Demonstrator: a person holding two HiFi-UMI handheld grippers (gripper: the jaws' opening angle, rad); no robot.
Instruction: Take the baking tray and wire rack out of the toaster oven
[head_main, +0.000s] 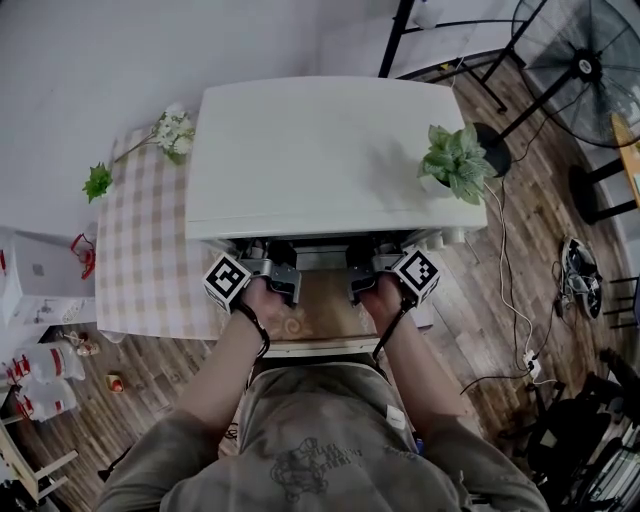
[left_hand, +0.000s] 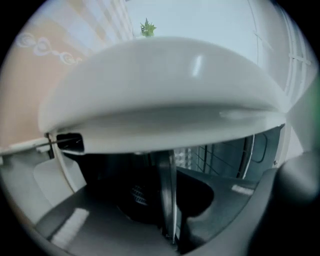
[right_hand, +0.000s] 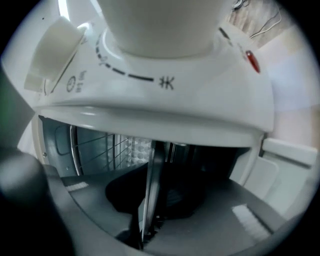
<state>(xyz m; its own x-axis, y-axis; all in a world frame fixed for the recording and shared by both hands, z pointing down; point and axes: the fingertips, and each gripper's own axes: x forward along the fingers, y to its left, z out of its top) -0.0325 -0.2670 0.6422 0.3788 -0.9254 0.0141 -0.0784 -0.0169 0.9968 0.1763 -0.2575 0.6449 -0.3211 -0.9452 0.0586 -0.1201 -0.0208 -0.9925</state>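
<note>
From above, the white toaster oven (head_main: 330, 150) fills the middle of the head view, its door (head_main: 322, 310) folded down toward me. Both grippers reach into its mouth: the left gripper (head_main: 270, 258) and the right gripper (head_main: 368, 258), fingertips hidden under the oven's top. In the left gripper view a thin metal baking tray edge (left_hand: 167, 195) stands edge-on between the dark jaws, which are shut on it. The right gripper view shows the same tray edge (right_hand: 150, 190) clamped in the same way. The wire rack (left_hand: 220, 159) (right_hand: 95, 147) shows deeper inside.
A small potted plant (head_main: 458, 160) stands on the oven's top right corner. The oven sits on a table with a checked cloth (head_main: 150, 260), and flowers (head_main: 172, 132) lie at its far left. Control knob (right_hand: 52, 47) and red lamp (right_hand: 252, 61) sit beside the opening. A fan (head_main: 580, 60) stands far right.
</note>
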